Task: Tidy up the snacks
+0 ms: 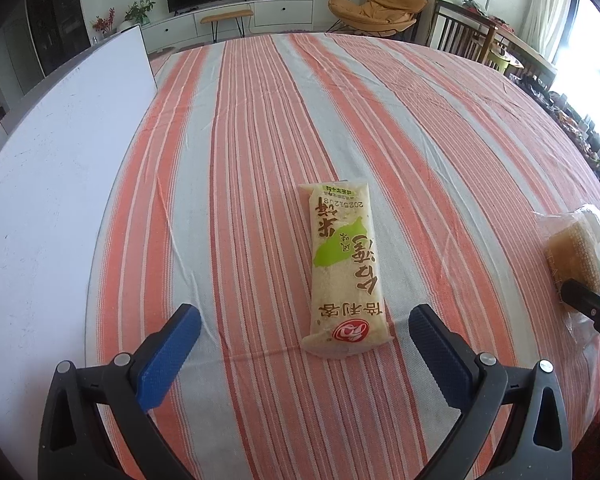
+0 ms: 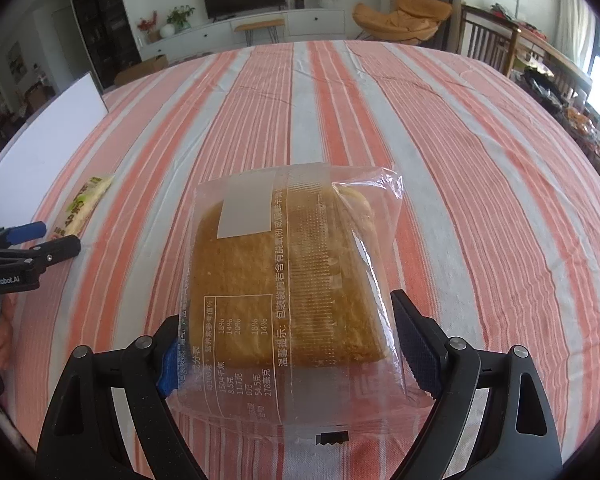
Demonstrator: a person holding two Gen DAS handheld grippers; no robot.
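Green-and-cream rice cracker pack (image 1: pixel 345 268) lies on the striped table (image 1: pixel 240 160) just ahead of the left hand-held gripper (image 1: pixel 304 330), long axis running away from it, jaws apart. The right hand-held gripper (image 2: pixel 286 354) is clamped on the cake packet (image 2: pixel 288 272), so the left is nearer.

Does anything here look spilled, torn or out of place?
Nothing stands out. The rice cracker packet lies flat and sealed on the striped tablecloth; the bread packet between the right gripper fingers looks intact.
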